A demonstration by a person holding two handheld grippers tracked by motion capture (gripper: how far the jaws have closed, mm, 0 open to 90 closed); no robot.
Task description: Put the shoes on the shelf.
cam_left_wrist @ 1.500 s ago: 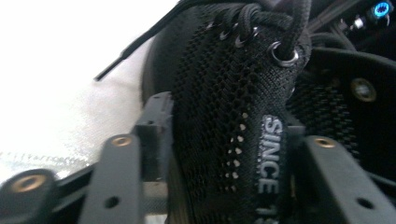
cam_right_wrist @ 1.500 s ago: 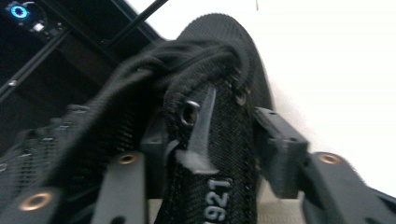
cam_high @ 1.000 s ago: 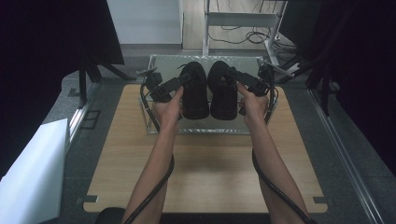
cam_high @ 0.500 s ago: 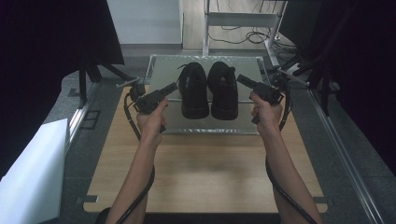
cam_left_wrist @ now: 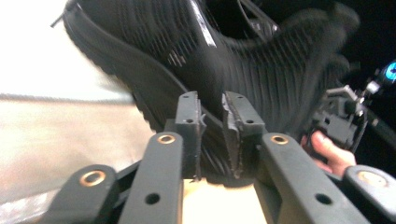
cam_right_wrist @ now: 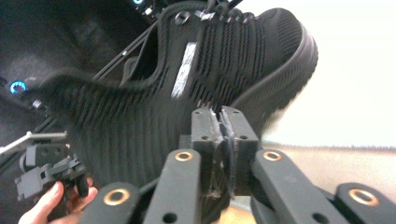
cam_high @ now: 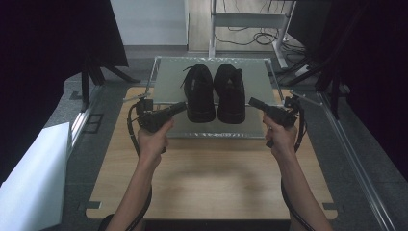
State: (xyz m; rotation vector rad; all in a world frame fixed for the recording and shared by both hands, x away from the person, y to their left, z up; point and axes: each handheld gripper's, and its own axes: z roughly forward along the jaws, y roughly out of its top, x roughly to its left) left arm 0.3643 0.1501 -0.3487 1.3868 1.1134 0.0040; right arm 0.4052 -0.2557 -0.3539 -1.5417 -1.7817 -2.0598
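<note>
Two black knit shoes stand side by side on a grey tray [cam_high: 166, 82] at the table's far side, the left shoe [cam_high: 199, 94] and the right shoe [cam_high: 230, 94], toes pointing away. My left gripper [cam_high: 183, 106] hovers just left of the left shoe's heel, clear of it. In the left gripper view its jaws [cam_left_wrist: 212, 100] stand a narrow slit apart, nothing between them, the shoe [cam_left_wrist: 154, 42] close ahead. My right gripper [cam_high: 251, 101] hangs just right of the right shoe's heel. In the right gripper view its jaws [cam_right_wrist: 219, 112] are pressed together, empty, before the shoe [cam_right_wrist: 224, 51].
The wooden tabletop [cam_high: 216, 178] stretches bare from the tray to the front edge. A white panel [cam_high: 33, 183] lies off the table's left side. Black stand legs [cam_high: 96, 72] rise at the left, and a metal frame [cam_high: 245, 19] with cables stands behind the tray.
A second ago both grippers were at the shoes' heels. They have since pulled outward and back toward me, and the shoes stay on the tray.
</note>
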